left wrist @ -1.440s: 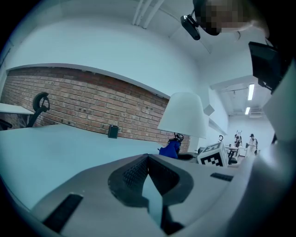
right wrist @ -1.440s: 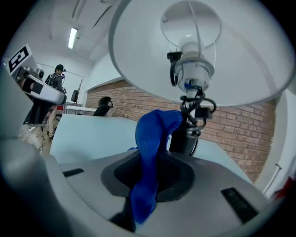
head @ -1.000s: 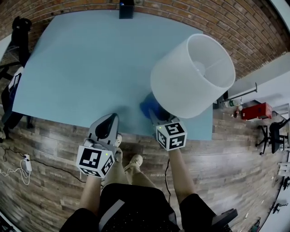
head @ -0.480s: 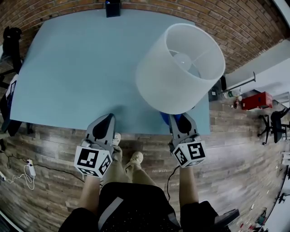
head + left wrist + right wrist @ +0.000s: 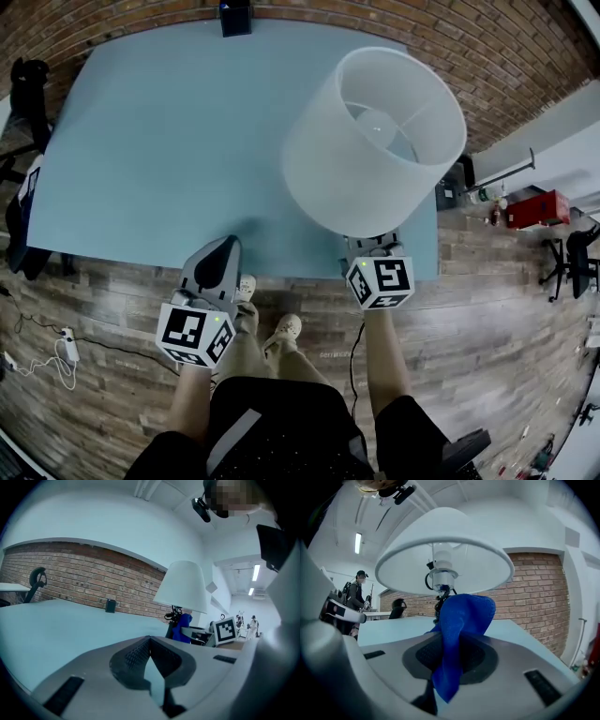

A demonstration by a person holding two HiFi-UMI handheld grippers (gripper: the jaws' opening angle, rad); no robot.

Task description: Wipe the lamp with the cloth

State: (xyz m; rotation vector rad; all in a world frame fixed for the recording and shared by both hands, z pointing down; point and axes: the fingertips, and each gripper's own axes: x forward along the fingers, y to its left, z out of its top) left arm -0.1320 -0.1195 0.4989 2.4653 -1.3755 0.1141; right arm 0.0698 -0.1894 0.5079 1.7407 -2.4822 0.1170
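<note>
A table lamp with a wide white shade (image 5: 375, 141) stands near the front right corner of the light blue table (image 5: 169, 141). My right gripper (image 5: 369, 246) reaches under the shade's near edge, so its fingertips are hidden in the head view. In the right gripper view it (image 5: 452, 648) is shut on a blue cloth (image 5: 461, 620), which bunches up just in front of the lamp's stem and socket (image 5: 442, 579). My left gripper (image 5: 225, 251) hovers at the table's front edge, left of the lamp, shut and empty (image 5: 150, 641). The left gripper view shows the lamp (image 5: 181, 587) and the cloth (image 5: 183, 624) off to the right.
A small dark box (image 5: 234, 16) stands at the table's far edge by the brick wall (image 5: 487, 56). A black chair (image 5: 28, 80) is at the left, a red case (image 5: 530, 208) on the floor at the right. Cables (image 5: 52, 352) lie on the wooden floor.
My right gripper carried the cloth from the left of the lamp's base round to its right, then drew in under the shade. The left gripper stayed put.
</note>
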